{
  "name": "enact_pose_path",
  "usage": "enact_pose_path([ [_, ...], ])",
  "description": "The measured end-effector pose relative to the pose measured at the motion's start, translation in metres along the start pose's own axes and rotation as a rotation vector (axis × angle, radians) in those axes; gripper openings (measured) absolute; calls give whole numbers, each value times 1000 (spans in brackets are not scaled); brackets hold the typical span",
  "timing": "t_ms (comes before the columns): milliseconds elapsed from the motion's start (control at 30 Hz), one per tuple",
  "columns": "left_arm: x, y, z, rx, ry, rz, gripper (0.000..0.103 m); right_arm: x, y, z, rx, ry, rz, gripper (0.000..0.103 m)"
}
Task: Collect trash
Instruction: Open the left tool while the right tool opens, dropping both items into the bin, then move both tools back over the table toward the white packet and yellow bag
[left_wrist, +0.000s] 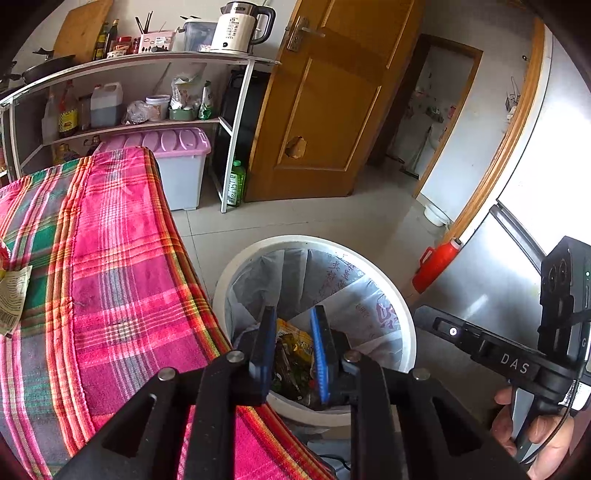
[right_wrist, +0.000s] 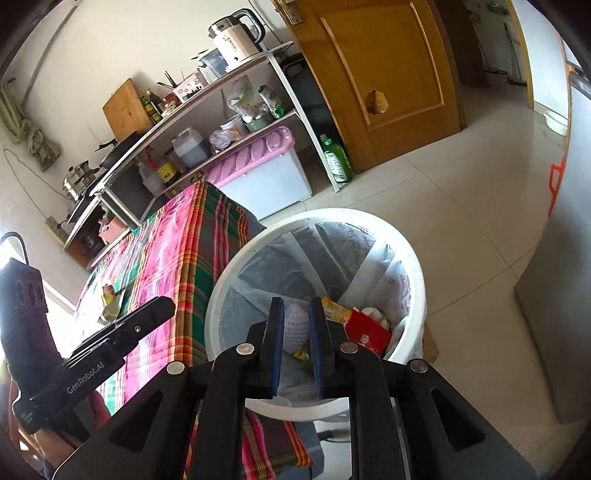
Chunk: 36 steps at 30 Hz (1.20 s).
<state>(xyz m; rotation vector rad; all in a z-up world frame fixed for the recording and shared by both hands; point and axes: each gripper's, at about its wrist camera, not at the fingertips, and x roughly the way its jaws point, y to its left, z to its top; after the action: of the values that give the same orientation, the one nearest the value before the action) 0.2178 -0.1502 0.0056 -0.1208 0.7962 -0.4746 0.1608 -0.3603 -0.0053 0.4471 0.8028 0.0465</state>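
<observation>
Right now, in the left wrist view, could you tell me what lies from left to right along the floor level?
Plaid-covered table → white trash bin → red bottle → right gripper.

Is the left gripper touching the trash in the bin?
Apart. The left wrist view shows the left gripper with jaws slightly parted and empty, above the wrappers lying deep inside the bin.

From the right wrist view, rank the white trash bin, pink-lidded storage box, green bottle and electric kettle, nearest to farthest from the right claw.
1. white trash bin, directly below the right claw.
2. pink-lidded storage box, on the floor beyond the bin.
3. green bottle, by the door; close to the box's distance.
4. electric kettle, atop the shelf.
</observation>
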Motion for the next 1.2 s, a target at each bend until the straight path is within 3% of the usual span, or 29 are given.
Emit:
enact_pose_path([
  [433,-58,29,-13,-29,-95,56,20,-15,53,-10,-110,-23,93,14],
  [600,-78,48,-19,-62,-126,103,20,-15,74,-15,-143,-18,130,24],
  [933,-109,87,-33,-117,-166,182,20,-7,119,-23,-227,6,177,25],
  [1200,-128,124,-35,-165,-194,248,29,6,160,-24,-290,21,219,28],
])
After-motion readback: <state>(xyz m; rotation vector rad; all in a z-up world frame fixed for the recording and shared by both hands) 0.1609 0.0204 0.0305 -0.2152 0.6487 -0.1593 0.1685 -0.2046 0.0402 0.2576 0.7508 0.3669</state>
